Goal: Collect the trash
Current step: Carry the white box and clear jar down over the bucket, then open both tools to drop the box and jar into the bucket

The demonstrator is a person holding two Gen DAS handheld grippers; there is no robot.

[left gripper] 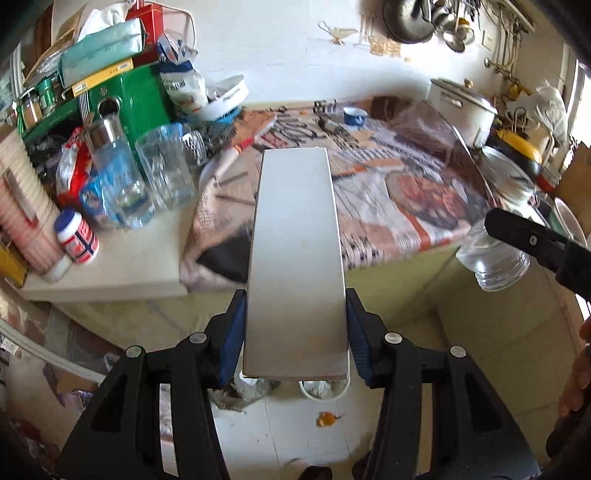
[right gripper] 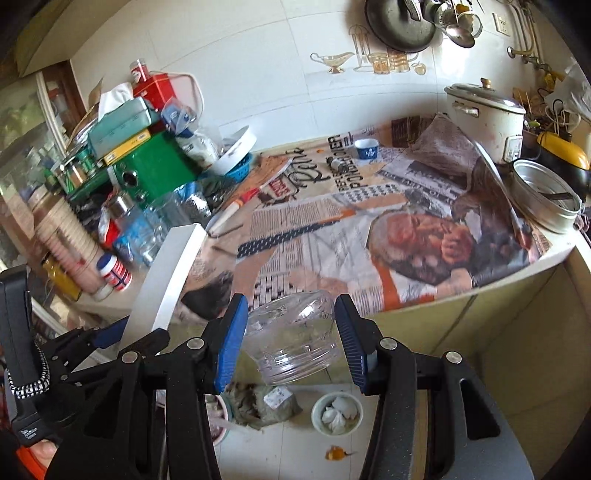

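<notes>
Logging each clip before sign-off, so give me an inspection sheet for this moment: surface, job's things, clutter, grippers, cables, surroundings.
Surface: counter covered with newspaper.
Job's things: white box clamped in the left gripper; clear plastic jar between the jaws of the right gripper; both are held out past the counter edge, over the floor.
Clutter: green tin, tissue pack, glasses, rice cooker, metal pan.
Grippers: left shut on the box; right shut on the jar.
Cables: white cords behind the cooker.
Surroundings: tiled wall, hanging pans; a bowl of crumpled paper on the floor.
</notes>
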